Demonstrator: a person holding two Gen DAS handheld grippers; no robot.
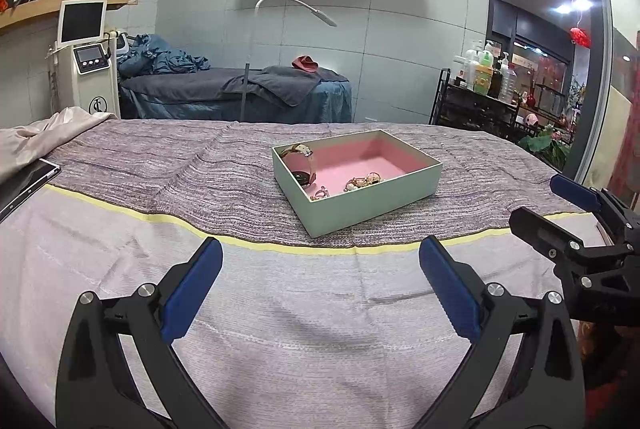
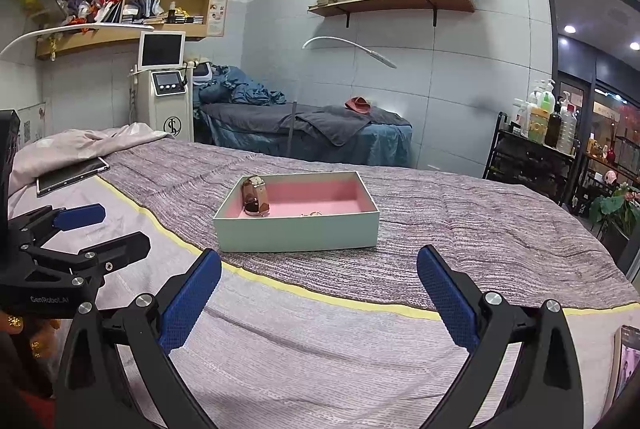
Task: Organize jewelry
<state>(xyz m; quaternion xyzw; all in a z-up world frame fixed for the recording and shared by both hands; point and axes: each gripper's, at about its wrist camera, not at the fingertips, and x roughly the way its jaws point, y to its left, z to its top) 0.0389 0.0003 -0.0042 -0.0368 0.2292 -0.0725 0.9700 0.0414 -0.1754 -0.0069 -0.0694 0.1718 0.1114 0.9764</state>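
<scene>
Green box (image 1: 372,207) ×1 | watch (image 1: 303,165) ×1 | left claw (image 1: 320,279) released | right claw (image 2: 318,279) released

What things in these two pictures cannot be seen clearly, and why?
- Small jewelry in the box: too small to identify in the left view; nearly hidden behind the front wall in the right view.
- Watch: dial unreadable, turned aside.
- Tablet: cut off by the left view's edge.
- Phone: cut off by the right view's edge.

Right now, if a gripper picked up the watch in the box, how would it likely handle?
The watch stands on edge against the box wall, so a nudge would probably tip it. Its strap holds a loop, suggesting moderate stiffness. The shiny case looks slippery.
</scene>
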